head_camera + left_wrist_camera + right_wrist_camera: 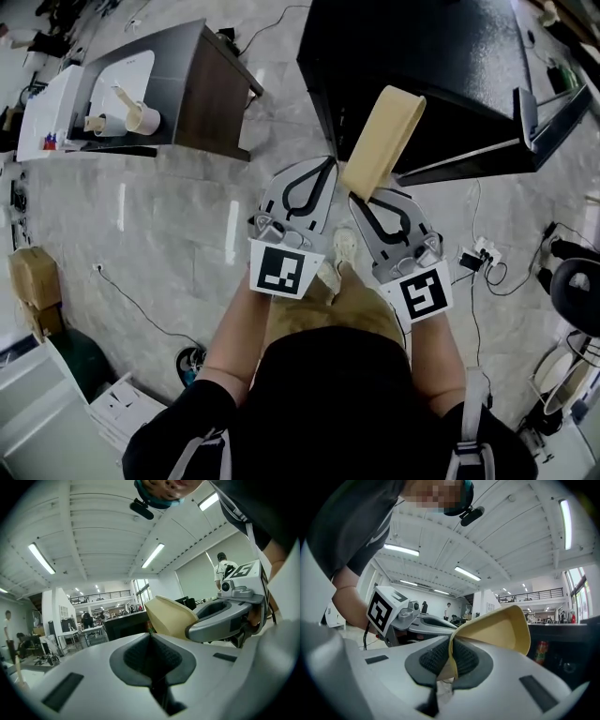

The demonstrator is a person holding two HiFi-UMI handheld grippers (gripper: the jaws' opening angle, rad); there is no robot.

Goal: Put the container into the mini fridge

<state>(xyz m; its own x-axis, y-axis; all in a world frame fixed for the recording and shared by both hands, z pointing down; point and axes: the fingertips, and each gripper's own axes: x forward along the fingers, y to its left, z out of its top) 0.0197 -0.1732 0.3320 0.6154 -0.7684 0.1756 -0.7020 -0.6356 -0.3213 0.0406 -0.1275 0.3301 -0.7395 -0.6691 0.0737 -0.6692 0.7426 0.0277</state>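
A cream, thin-walled container sticks up and away from my right gripper, which is shut on its rim. In the right gripper view the pads pinch the container's edge at the right gripper. My left gripper sits just left of it, shut with nothing between its jaws, as the left gripper view shows at the left gripper. The black mini fridge stands on the floor straight ahead, its door swung open to the right. The container is in front of the fridge.
A dark brown table at the upper left carries a white board and paper cups. A cardboard box stands at the left. A power strip with cables lies on the marble floor at the right. A red can shows inside the fridge.
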